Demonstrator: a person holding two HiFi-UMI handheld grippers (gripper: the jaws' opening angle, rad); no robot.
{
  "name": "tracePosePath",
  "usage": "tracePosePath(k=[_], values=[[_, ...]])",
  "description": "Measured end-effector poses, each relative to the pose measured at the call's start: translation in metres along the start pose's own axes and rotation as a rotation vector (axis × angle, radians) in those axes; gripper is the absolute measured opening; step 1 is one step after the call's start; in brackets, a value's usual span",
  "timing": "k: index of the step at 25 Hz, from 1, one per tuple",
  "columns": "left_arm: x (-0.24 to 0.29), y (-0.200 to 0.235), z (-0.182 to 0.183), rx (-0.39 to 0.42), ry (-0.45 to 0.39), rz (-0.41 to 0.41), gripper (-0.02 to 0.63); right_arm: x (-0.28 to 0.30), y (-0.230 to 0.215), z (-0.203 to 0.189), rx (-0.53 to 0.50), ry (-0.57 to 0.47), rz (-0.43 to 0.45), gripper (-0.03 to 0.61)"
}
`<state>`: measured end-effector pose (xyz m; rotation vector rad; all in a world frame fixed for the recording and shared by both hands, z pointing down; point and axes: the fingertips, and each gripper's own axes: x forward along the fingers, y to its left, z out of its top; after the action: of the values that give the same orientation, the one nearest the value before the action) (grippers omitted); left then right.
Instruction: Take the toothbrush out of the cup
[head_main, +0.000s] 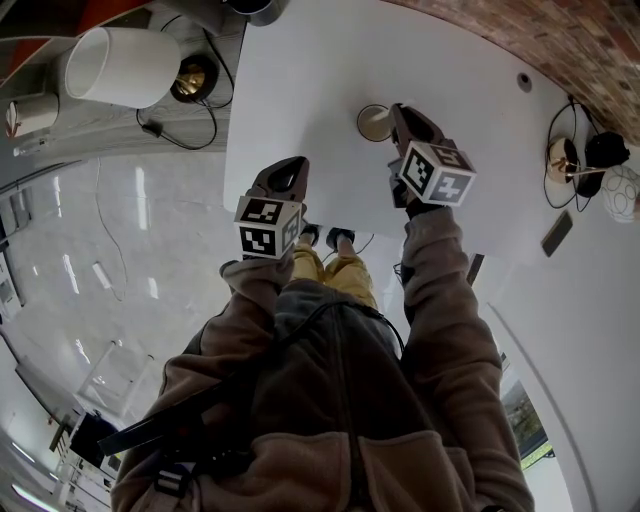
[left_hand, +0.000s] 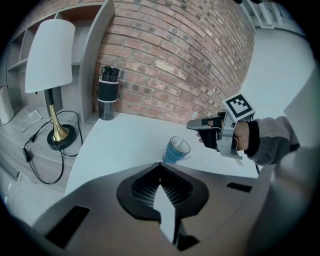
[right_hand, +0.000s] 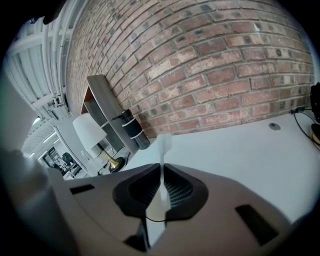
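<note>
The toothbrush (right_hand: 162, 172) is clamped in the right gripper (left_hand: 194, 126), its lower end seemingly dipping into the blue cup (left_hand: 176, 151) on the table (left_hand: 125, 140); I judge the lift-out is in hand. The next move calls for a straight rise clear of the rim; the left gripper (left_hand: 160, 166) hangs near, jaws together on nothing.

My left gripper (head_main: 288, 165) points out at eleven o'clock, jaws together, empty. My right gripper (head_main: 400, 112) reaches farther at one o'clock, jaws clamping the toothbrush (right_hand: 162, 165).
</note>
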<state>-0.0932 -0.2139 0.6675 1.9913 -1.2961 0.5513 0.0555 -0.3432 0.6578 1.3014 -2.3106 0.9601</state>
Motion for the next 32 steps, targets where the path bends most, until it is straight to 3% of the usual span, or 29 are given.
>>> tracePosePath(k=[8, 16, 22, 32], values=[[-0.020, -0.023, 0.045, 0.047, -0.100, -0.018, 0.004, -0.070, 0.030, 0.061, -0.071, -0.167, -0.002, 0.021], [-0.064, -0.059, 0.137, 0.144, -0.324, -0.024, 0.005, -0.158, 0.065, 0.133, -0.172, -0.352, -0.037, 0.021], [-0.103, -0.090, 0.189, 0.190, -0.461, -0.066, 0.003, -0.215, 0.088, 0.166, -0.202, -0.438, -0.047, 0.021], [-0.158, -0.134, 0.254, 0.260, -0.609, -0.118, 0.003, -0.276, 0.128, 0.209, -0.296, -0.558, -0.038, 0.021]])
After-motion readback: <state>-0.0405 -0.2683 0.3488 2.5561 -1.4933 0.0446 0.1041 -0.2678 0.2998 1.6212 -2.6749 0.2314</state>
